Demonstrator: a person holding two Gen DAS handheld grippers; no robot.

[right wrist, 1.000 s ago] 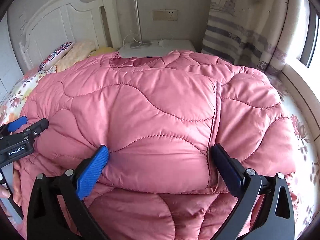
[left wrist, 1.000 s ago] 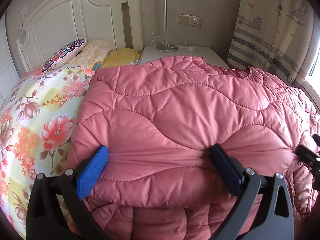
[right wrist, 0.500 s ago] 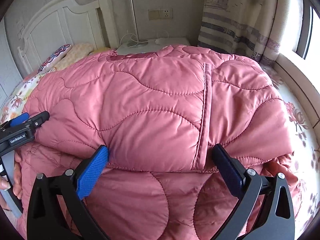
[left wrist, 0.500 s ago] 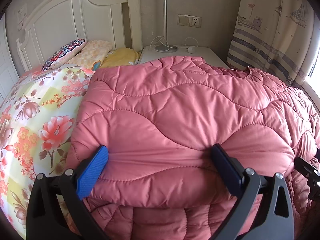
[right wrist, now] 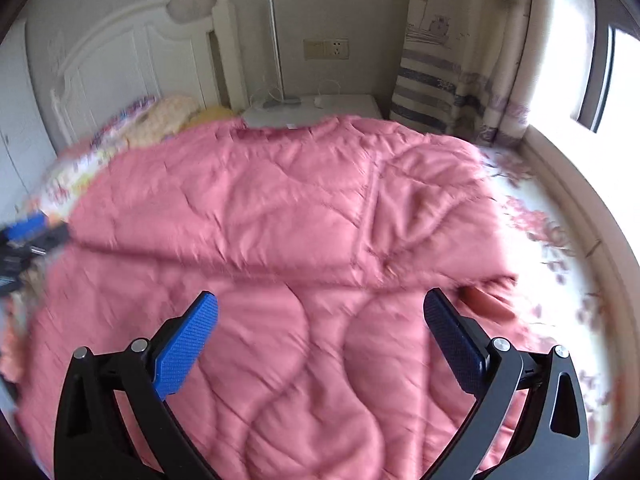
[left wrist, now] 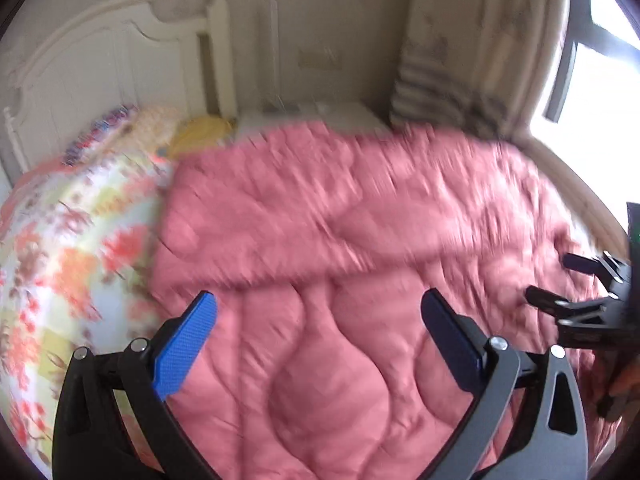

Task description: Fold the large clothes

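Lying across a bed, a large pink quilted coat (right wrist: 288,220) is shown from two wrist cameras, both pictures blurred by motion. The garment is spread over a floral bedspread (left wrist: 72,248), with its far portion folded over towards the foot of the bed, so that a fold edge runs side to side just beyond both sets of fingers. Its long axis appears to run from the foot of the bed towards the white headboard (right wrist: 120,64), though the blur makes the outline uncertain.

The left hand-held gripper (left wrist: 320,332) is seen with its jaws spread wide and nothing between them; the coat's near layer lies directly ahead and below it. The right hand-held gripper (right wrist: 320,332) is likewise released and empty, poised over the near layer. Each is glimpsed at the edge of the other's view, side by side and well apart, so neither is clearly nearer to the fold.

Bare bedspread is visible along the left side of the bed and along the right side by the window (right wrist: 624,88). A bedside cabinet (right wrist: 312,108) and a curtain (right wrist: 460,64) stand beyond the head corner. It is judged that the next fold will call for both near corners to be grasped together.
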